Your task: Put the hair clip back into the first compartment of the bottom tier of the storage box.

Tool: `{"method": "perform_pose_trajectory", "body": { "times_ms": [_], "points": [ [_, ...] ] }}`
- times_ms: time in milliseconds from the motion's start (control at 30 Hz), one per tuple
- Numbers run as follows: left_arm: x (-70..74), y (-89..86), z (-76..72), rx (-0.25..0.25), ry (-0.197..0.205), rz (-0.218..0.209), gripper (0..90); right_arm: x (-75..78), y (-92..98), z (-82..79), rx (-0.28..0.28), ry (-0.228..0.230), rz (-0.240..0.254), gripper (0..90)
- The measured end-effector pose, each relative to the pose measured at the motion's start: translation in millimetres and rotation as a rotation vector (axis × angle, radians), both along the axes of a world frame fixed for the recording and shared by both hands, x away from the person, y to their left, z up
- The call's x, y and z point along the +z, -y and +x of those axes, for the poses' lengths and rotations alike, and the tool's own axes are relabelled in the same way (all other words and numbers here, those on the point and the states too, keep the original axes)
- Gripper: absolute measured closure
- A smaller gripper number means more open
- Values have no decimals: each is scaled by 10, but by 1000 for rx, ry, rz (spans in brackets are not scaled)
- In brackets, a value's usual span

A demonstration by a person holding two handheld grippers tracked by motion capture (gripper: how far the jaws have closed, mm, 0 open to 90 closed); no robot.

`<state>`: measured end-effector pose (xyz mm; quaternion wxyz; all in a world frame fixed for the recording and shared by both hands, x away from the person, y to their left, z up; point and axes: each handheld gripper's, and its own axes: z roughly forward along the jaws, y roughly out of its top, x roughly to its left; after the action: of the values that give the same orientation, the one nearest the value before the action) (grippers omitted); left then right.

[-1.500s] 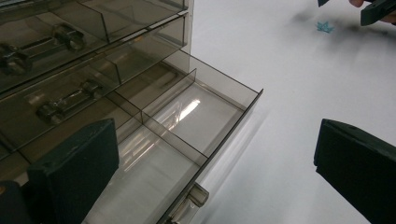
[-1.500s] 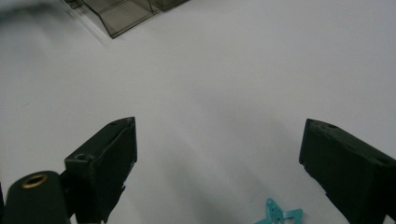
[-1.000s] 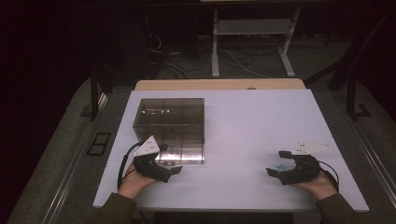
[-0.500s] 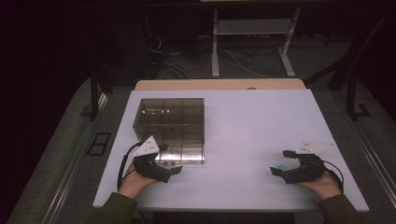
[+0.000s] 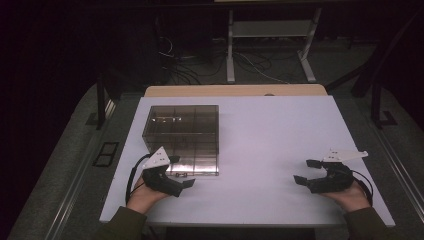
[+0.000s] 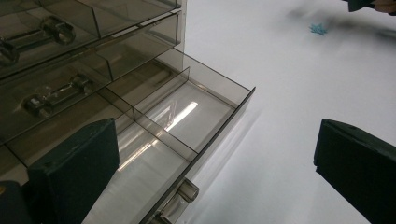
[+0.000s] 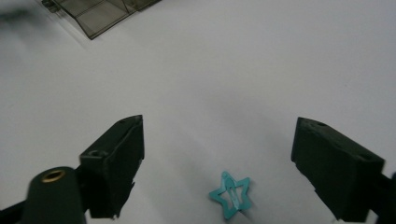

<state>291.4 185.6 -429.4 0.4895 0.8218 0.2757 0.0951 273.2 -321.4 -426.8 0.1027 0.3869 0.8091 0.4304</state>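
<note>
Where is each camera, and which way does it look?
High view: above the near edge, looking forward and down on the table; both hands and sleeves show.
Left gripper view: on the left tool, facing the open drawer; its two black jaws show.
Right gripper view: on the right tool, facing the star clip between open jaws.
Shared: both gripper views show the star clip.

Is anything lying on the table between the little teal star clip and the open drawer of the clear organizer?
Nothing visible does. The star clip lies between the right gripper's open jaws, which have just been closing, and bare white table stretches to the open drawer.
</note>
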Motion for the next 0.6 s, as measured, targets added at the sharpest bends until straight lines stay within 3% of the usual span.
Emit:
{"method": "perform_pose_trajectory", "body": {
  "times_ms": [600],
  "points": [
    [-7,-4,15,6,-10,-4,0,-16,179,22,-29,-29,1,414]
  ]
}}
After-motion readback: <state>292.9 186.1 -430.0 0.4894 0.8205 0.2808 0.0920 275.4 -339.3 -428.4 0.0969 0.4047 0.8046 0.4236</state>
